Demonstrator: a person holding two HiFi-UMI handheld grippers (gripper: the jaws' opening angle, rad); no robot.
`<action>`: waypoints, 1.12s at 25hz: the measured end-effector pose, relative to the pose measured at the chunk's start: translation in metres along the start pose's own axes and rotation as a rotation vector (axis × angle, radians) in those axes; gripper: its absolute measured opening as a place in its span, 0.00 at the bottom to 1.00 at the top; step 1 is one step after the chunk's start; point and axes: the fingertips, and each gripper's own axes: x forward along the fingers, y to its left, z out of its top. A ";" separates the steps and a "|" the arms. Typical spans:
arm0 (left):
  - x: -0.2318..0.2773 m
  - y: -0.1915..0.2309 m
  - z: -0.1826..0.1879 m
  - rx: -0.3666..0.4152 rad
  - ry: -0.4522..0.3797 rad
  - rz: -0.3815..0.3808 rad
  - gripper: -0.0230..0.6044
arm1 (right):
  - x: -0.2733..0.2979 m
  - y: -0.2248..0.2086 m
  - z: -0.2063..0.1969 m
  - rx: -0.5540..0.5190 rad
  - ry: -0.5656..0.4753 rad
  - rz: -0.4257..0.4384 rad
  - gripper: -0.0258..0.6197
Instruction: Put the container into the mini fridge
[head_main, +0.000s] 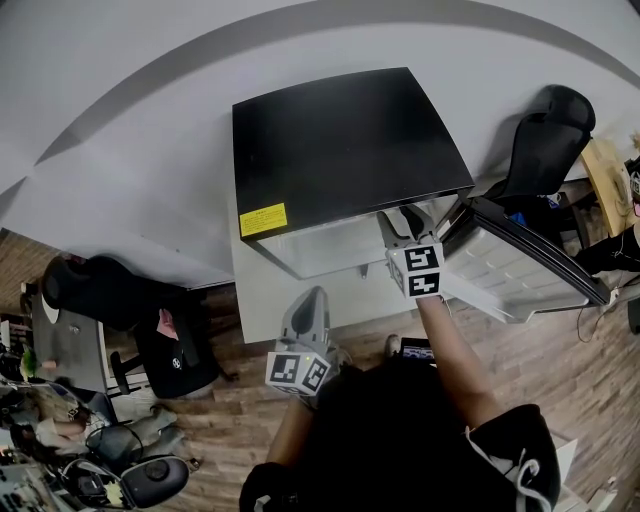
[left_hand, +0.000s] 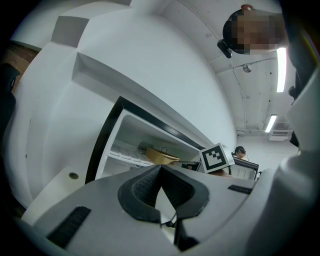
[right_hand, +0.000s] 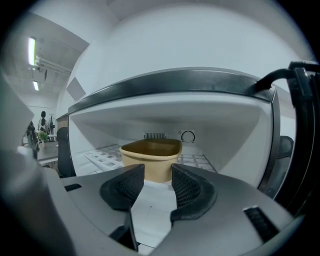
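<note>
Jaws wide apart on right gripper (right_hand: 158, 170), nothing pinched. Tan container (right_hand: 150, 150) dead ahead, just past the tips, standing inside the mini fridge (head_main: 340, 140), clear of both pads. Left gripper (left_hand: 160, 169) closed tip to tip, empty, well back outside. Nearer by far: right.

Tan container (right_hand: 151, 159) sitting upright on the white gridded shelf (right_hand: 100, 156) inside the mini fridge (head_main: 345, 150); fridge standing on a white ledge (head_main: 262, 300), door (head_main: 520, 262) swung open.
</note>
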 end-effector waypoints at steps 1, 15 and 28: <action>0.000 -0.001 0.000 0.000 0.000 -0.001 0.07 | -0.001 0.000 0.000 0.000 0.001 0.000 0.33; -0.004 -0.015 0.005 0.006 -0.014 -0.021 0.07 | -0.077 0.013 0.015 0.049 -0.076 0.114 0.14; -0.004 -0.019 0.006 0.007 -0.020 -0.028 0.07 | -0.138 0.026 0.002 0.122 -0.120 0.109 0.06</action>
